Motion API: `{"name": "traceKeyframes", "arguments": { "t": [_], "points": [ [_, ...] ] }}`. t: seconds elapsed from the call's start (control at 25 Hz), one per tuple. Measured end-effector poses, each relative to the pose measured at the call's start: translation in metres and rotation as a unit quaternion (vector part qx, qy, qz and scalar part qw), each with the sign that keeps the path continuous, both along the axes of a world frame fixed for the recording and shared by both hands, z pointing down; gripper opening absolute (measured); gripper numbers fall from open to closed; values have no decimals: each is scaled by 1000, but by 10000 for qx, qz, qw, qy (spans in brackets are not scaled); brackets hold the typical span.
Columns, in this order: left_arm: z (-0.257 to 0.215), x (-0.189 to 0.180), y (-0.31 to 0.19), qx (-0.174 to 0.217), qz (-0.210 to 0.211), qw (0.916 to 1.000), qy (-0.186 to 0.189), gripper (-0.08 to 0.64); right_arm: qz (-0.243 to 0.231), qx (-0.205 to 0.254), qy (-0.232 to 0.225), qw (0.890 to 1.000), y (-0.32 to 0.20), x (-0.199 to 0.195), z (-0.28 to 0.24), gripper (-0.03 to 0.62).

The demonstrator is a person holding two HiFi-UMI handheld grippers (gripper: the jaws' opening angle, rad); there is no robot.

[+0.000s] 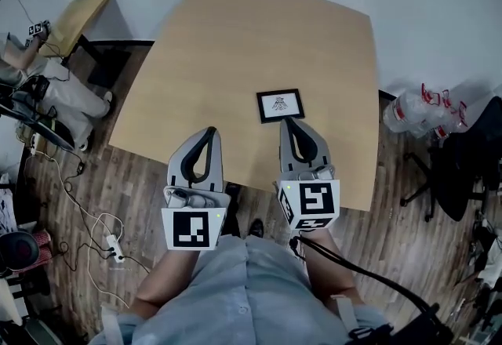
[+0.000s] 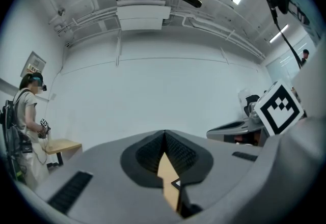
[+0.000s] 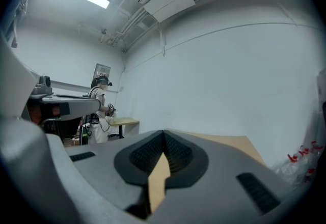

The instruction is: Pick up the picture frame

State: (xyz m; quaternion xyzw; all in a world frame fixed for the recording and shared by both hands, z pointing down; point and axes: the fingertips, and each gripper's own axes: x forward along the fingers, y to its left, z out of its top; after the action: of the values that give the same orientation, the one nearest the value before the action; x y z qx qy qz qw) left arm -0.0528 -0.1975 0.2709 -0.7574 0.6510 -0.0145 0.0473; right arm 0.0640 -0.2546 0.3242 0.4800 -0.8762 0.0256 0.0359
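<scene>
A small black picture frame [image 1: 281, 105] with a white mat and a dark drawing lies flat on the tan table [image 1: 235, 45], right of the middle. My right gripper [image 1: 289, 122] reaches over the table's near edge, its tips just short of the frame's near side; its jaws are shut with nothing between them. My left gripper [image 1: 209, 132] is level with it, further left over the table edge, also shut and empty. In the left gripper view a corner of the frame [image 2: 177, 183] shows through the slit between the jaws. The right gripper view shows only table through its own slit.
A black office chair [image 1: 467, 159] and a clear plastic bag [image 1: 420, 110] stand right of the table. A second small table [image 1: 78, 18] and a person [image 2: 25, 116] with equipment are at the far left. Cables and a power strip [image 1: 114, 245] lie on the wooden floor.
</scene>
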Motion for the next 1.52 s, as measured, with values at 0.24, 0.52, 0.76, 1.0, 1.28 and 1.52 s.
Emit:
{"name": "traceKeyframes", "arguments": {
  "t": [0.24,0.52,0.76,1.0,1.28,1.52],
  "points": [
    [17,-21,-48,-138,-20,9999,95,2,71,-197,103,9997,-51,-14,20,2],
    [22,-45,-86,-430,58,9987,262,2,72,-381,268,9989,-85,-36,29,2],
    [36,-60,-110,-757,152,9965,320,1,105,-778,450,9959,-102,-47,62,5],
    [57,-60,-121,-1133,311,9924,358,2,56,-1336,617,9891,-99,-51,102,21],
    [81,-62,-128,-1537,363,9867,376,2,-55,-2014,803,9762,-90,-55,151,100],
    [99,-82,-131,-1750,334,9833,376,2,-96,-2563,1022,9611,-81,-71,190,104]
  ]
}}
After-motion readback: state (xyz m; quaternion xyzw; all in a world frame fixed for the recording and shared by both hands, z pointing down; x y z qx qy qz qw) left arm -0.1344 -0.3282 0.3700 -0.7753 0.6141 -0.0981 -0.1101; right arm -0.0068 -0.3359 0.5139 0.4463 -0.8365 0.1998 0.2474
